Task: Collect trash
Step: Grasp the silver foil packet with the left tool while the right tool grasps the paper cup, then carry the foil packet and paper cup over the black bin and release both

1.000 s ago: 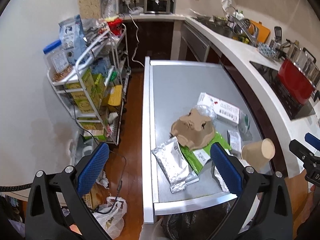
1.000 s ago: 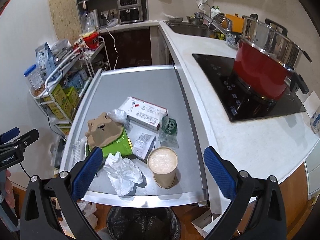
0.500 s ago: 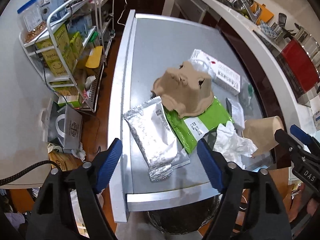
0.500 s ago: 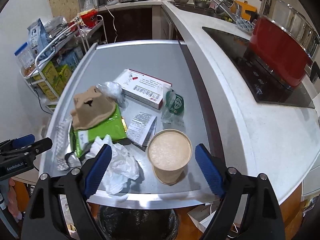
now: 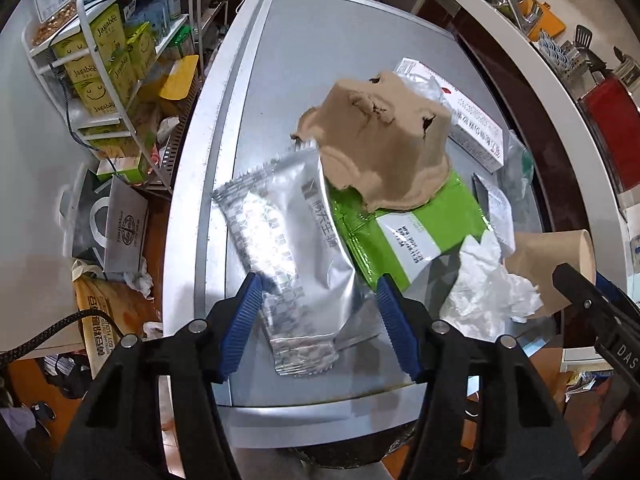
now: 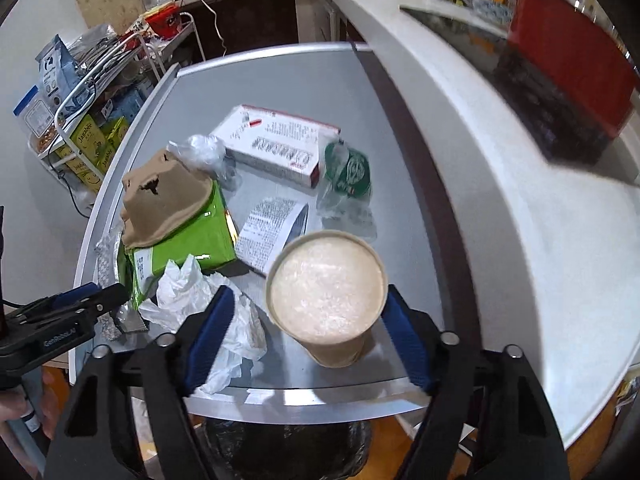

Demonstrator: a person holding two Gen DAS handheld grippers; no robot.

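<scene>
Trash sits piled at bench (image 5: 280, 60) front edge. Left gripper (image 5: 316, 312) jaws wide around silver packet (image 5: 288, 240); right gripper (image 6: 306, 328) jaws wide around paper cup (image 6: 326, 296), nothing held. Cup could tip if squeezed off-centre.

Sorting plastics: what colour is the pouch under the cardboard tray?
Bright green pouch, clearest in left wrist view.

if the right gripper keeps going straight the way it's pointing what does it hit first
Most likely the paper cup: it stands upright between the open right gripper fingers, directly ahead. The crumpled tissue lies under the left finger.
</scene>
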